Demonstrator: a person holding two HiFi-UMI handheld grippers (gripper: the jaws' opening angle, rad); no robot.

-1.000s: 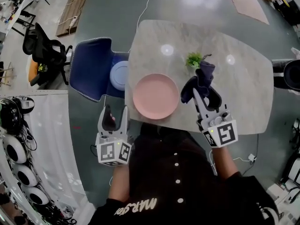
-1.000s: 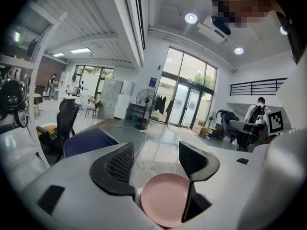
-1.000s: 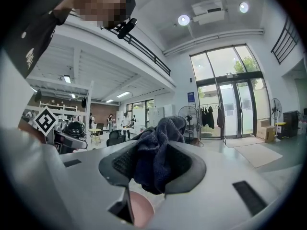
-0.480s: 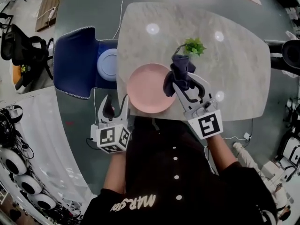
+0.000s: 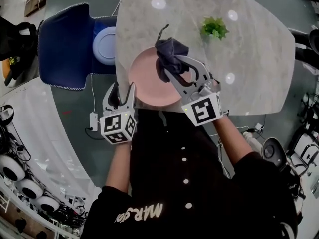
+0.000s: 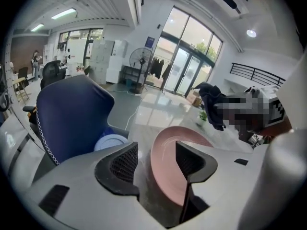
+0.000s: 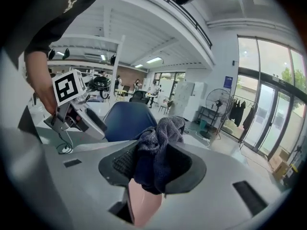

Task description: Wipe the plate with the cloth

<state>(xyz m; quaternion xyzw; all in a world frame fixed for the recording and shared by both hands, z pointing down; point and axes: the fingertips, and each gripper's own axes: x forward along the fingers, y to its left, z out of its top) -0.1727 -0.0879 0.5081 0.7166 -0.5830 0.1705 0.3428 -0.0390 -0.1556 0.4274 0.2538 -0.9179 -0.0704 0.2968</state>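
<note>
Head view: the right gripper [image 5: 175,67] holds the dark cloth [image 5: 168,53] bunched between its fingers, over the pink plate [image 5: 147,88] at the tabletop [image 5: 249,59] edge.

Left gripper view: the fingers of the left gripper [image 6: 156,161] stand wide and are closing, with the plate's near rim between them, not yet pinched.

Right gripper view: the cloth is clamped and the plate lies just below the fingers.

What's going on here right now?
A person stands at a pale marble-patterned table with a gripper in each hand. The right gripper is shut on a bunched dark blue cloth, held over a round pink plate at the table's near edge. The left gripper has the plate's near rim between its jaws, which are closing but not yet pressing on it. Whether the cloth touches the plate can't be told.
</note>
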